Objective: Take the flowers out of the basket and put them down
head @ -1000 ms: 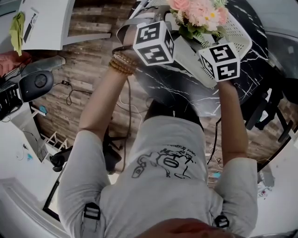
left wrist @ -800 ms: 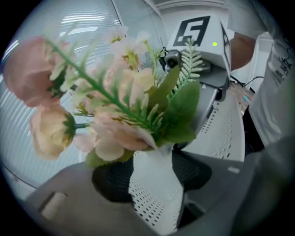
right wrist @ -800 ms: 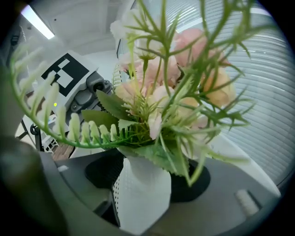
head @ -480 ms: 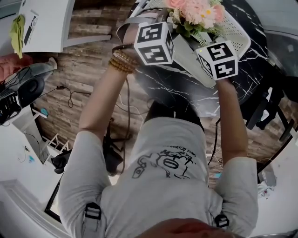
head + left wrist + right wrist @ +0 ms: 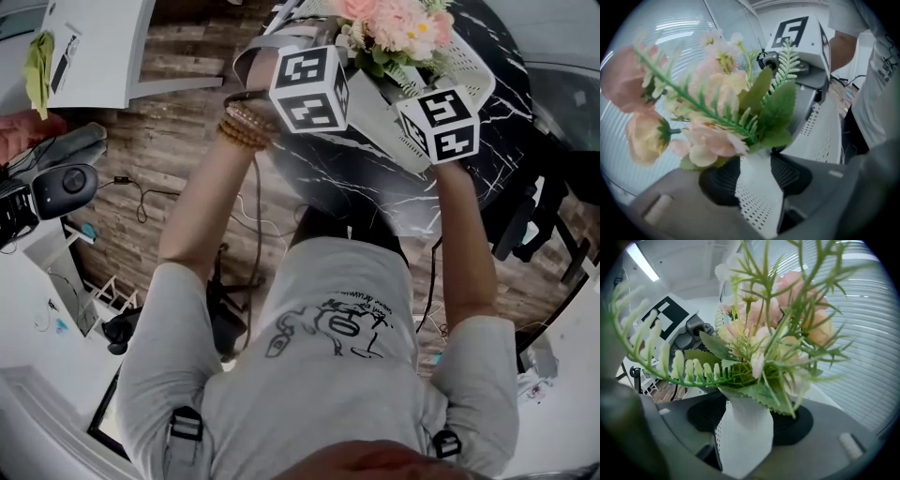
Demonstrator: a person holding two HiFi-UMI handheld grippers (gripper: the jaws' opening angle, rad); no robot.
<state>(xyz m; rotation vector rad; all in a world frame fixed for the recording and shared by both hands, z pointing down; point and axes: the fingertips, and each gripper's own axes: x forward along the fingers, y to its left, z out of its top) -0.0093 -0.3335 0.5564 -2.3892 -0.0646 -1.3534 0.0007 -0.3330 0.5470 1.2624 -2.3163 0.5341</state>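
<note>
A bunch of pink and cream flowers [image 5: 398,23] with green fern leaves stands in a white perforated basket [image 5: 473,70] on the black marble table [image 5: 375,187]. My left gripper [image 5: 757,176] has just been closing. Its black pads now press on a fold of the basket's white wall [image 5: 759,197], with the flowers [image 5: 712,117] right above. My right gripper [image 5: 747,420] has also just been closing and clamps the basket's wall [image 5: 745,437] below the flowers [image 5: 773,333]. In the head view only the two marker cubes [image 5: 309,86] [image 5: 439,120] show; the jaws are hidden behind them.
The round table has its near edge just in front of the person's body. Around it lies a wooden floor with cables [image 5: 141,187]. A white desk [image 5: 94,47] stands at the upper left, a black device [image 5: 66,183] at the left, and dark chair legs [image 5: 544,216] at the right.
Both marker cubes stay where they were at the basket. The head view has shifted slightly, so the things at the left edge have slid a little.
</note>
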